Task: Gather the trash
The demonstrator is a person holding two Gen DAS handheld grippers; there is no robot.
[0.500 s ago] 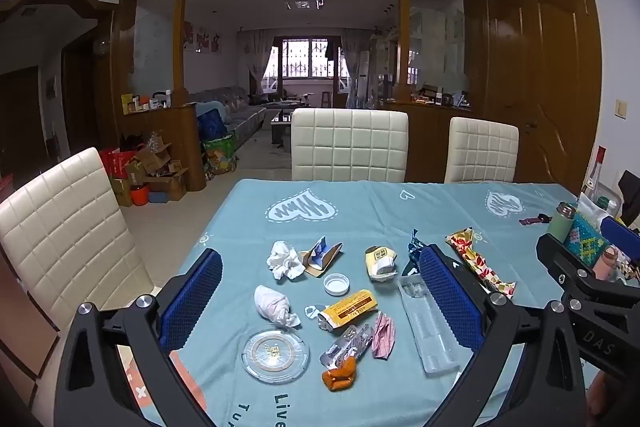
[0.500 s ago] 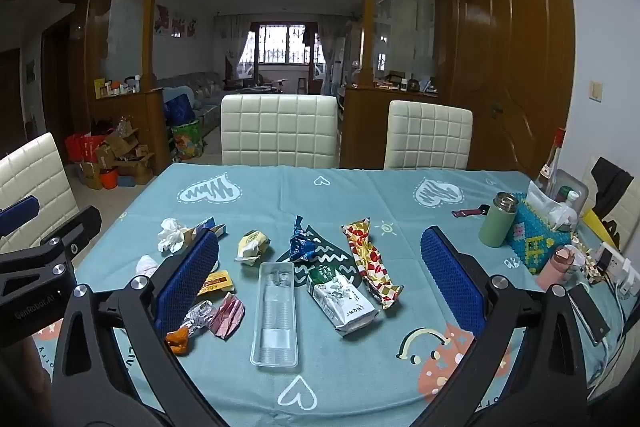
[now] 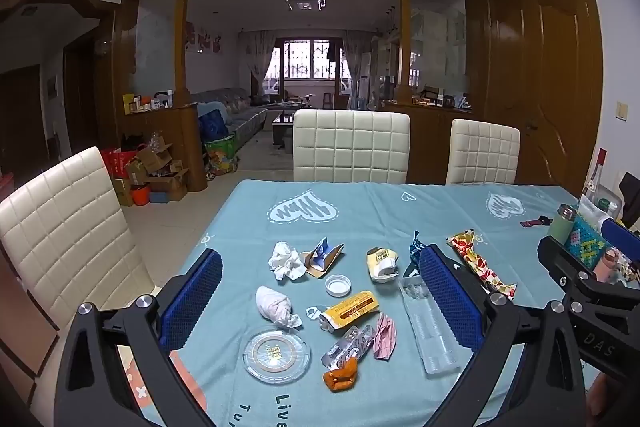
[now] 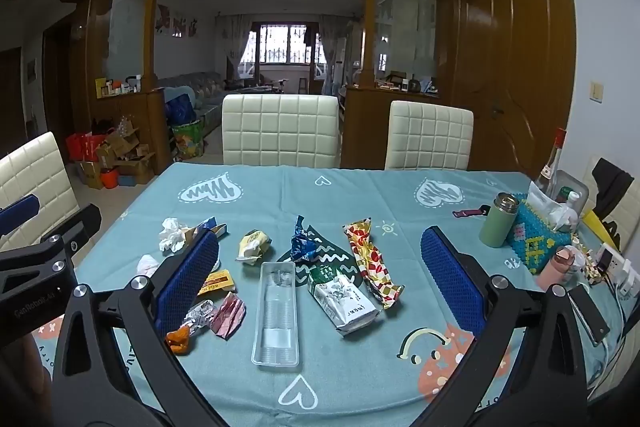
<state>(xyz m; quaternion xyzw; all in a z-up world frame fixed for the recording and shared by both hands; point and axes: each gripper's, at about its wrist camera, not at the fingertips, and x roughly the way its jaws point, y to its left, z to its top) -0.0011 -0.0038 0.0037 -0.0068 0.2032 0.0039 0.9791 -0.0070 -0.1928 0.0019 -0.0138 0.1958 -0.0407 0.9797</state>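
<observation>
Teal tablecloth point(image 4: 360, 195), clear tray point(image 4: 277, 311) seemingly empty

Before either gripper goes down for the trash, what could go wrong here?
1. The litter is packed tight: the yellow wrapper, bottle cap and pink wrapper lie close together, so the wide-open left gripper may well grab several at once or scatter them.
2. The clear tray is light and slick and might slip from the open right gripper.
3. The two grippers sit side by side and could bump.
</observation>
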